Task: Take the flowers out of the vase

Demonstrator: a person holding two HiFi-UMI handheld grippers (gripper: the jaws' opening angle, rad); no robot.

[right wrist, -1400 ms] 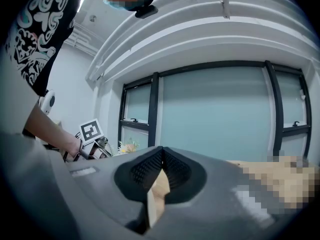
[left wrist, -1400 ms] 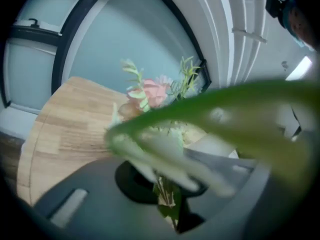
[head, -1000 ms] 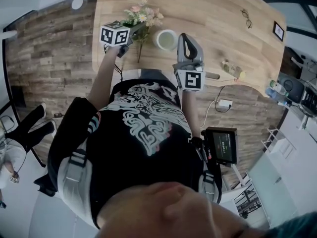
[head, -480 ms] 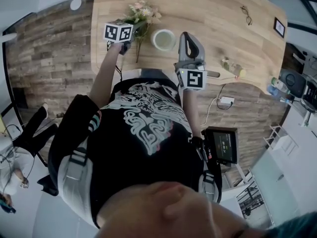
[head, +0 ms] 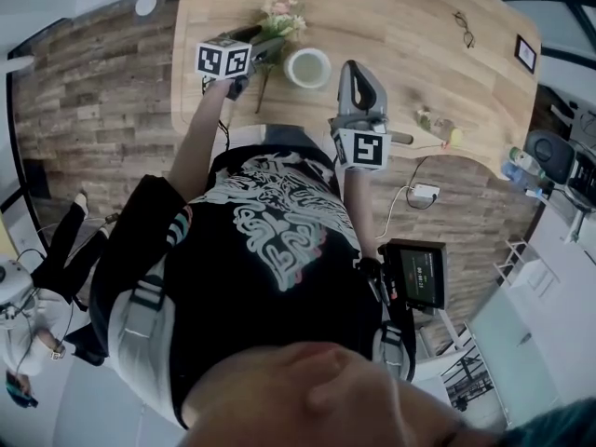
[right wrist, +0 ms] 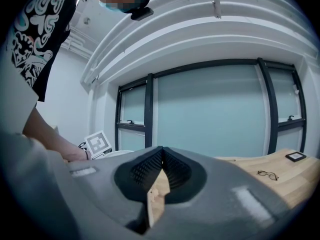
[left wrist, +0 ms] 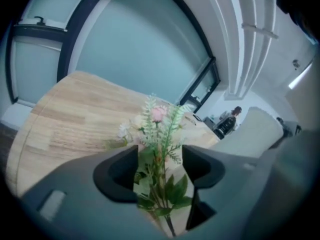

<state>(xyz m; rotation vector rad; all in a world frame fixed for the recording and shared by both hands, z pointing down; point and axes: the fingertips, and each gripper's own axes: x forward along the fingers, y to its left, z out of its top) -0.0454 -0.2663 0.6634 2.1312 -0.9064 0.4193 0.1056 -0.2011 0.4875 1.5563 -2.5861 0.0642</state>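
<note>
Head view, flowers: small bunch of artificial pink and cream flowers with green leaves (head: 279, 19), out of the round white ceramic vase (head: 307, 67); apparently lying on the pale wooden counter (head: 400, 7) just beside the vase, heads away from the person.
Head view, left gripper: grey left gripper (head: 264, 49) at the stems, marker cube toward the person.
Head view, right gripper: grey right gripper (head: 352, 73) near the vase's other side, touching nothing visible.
Head view, change: bunch a little farther up the counter than a second ago; vase in the same spot, nothing standing in it.
Left gripper view, jaws: opening on the left gripper (left wrist: 160, 159); flowers (left wrist: 159, 134) between the pads with counter showing at each side, no longer pinched.
Right gripper view, jaws: pressed together on the right gripper (right wrist: 161, 156), nothing between them; counter and a thin-framed pair of glasses (right wrist: 268, 174) beyond.
Meaning for the task: release under way, by the look of it; removal itself seemingly done.
Remaining: probably only drawing the left gripper back without snagging the leaves.
</note>
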